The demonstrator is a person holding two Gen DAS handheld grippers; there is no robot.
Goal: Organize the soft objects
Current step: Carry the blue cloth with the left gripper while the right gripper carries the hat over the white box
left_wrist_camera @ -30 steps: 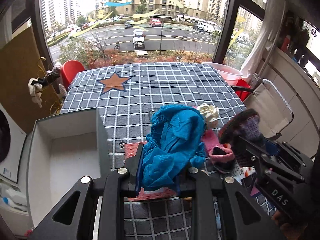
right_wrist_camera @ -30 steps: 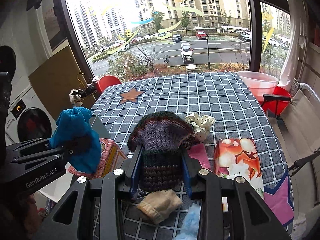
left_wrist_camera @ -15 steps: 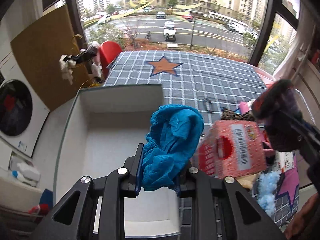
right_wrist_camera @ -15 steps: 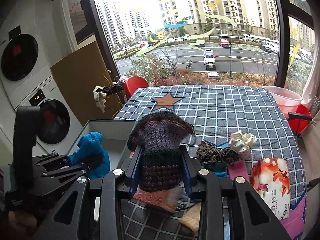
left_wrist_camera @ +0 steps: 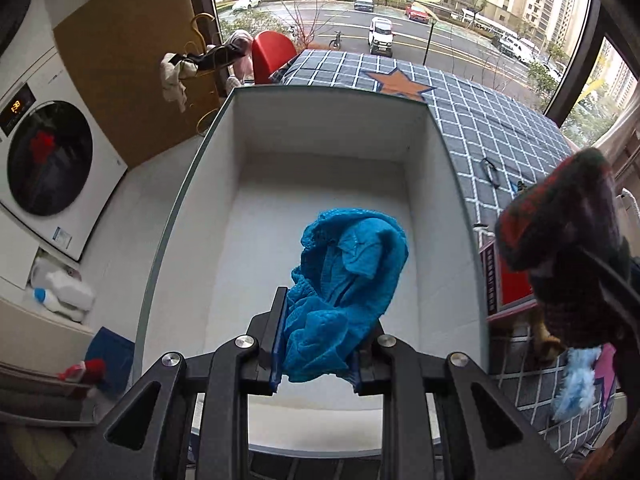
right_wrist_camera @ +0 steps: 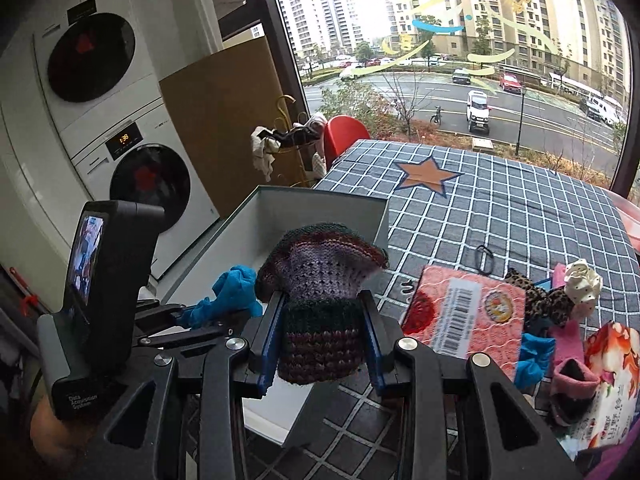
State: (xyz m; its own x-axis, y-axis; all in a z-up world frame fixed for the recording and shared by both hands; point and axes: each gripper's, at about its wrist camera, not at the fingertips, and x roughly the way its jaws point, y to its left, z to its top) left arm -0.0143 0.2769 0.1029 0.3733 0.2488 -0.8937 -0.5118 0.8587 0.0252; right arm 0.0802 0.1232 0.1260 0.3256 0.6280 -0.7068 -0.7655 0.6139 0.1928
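A white storage box (left_wrist_camera: 436, 168), set at the left edge of a checked tablecloth (left_wrist_camera: 500, 128), anchors the scene as a person sorts soft items with two handheld grippers. To the box's left stand stacked washing machines (right_wrist_camera: 132, 152) and a brown board (right_wrist_camera: 224, 120). Directly above the box's bare interior, the left gripper (left_wrist_camera: 318, 344) has its jaws drawn nearly together on a crumpled blue cloth (left_wrist_camera: 344, 276), which hangs clear of the box floor. Just right of the box's right wall, the right gripper (right_wrist_camera: 320, 340) is clamped narrowly on a striped knitted hat (right_wrist_camera: 320, 280), poised over the box's near right corner. Further right of the box, on the tablecloth, lie a pink tissue pack (right_wrist_camera: 464, 316), a leopard-print scrunchie (right_wrist_camera: 540, 300), a cream scrunchie (right_wrist_camera: 582, 284), a pink sock (right_wrist_camera: 570, 368) and a floral tissue pack (right_wrist_camera: 612, 376), waiting to be sorted. The step in hand appears to be the delivery of both pieces into the box; the next move likely calls for the left jaws to part over the interior, with the hat brought fully inside the wall before its release.
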